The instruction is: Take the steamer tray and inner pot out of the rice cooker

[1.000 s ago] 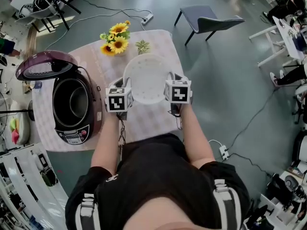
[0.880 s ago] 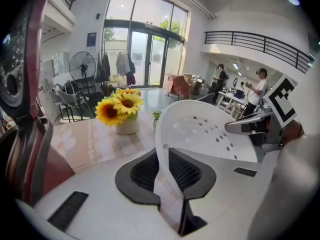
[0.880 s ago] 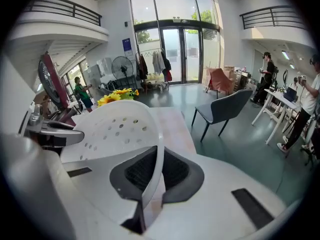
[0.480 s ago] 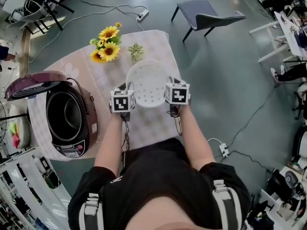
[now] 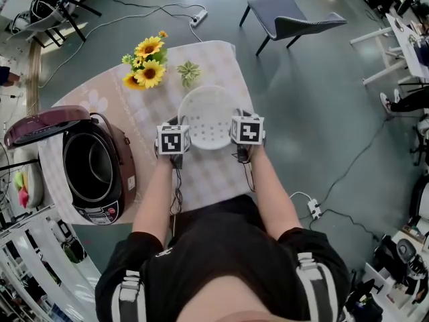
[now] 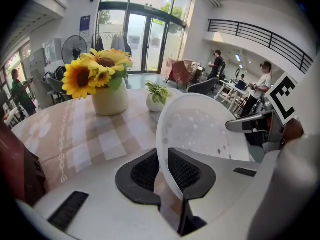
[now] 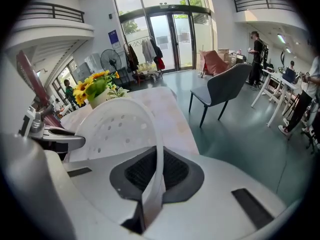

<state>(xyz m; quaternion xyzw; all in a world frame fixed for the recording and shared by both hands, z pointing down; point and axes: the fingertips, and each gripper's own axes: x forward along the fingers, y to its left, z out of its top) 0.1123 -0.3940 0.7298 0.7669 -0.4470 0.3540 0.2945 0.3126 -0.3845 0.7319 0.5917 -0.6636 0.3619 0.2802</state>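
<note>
Head view: left gripper [image 5: 179, 125] and right gripper [image 5: 235, 118] fingers [image 6: 145, 171] pinch steamer tray [image 5: 206, 116] rims.

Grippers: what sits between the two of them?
The steamer tray, its rim pinched on either side by the left gripper and right gripper, as the head view shows.

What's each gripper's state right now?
Left gripper: shut on the steamer tray, at its rim.
Right gripper: shut on the steamer tray, at the opposite rim.

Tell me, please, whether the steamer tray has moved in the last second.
Yes: the steamer tray has dropped toward the table, looking smaller now beside the potted plant, whose size is unchanged.
</note>
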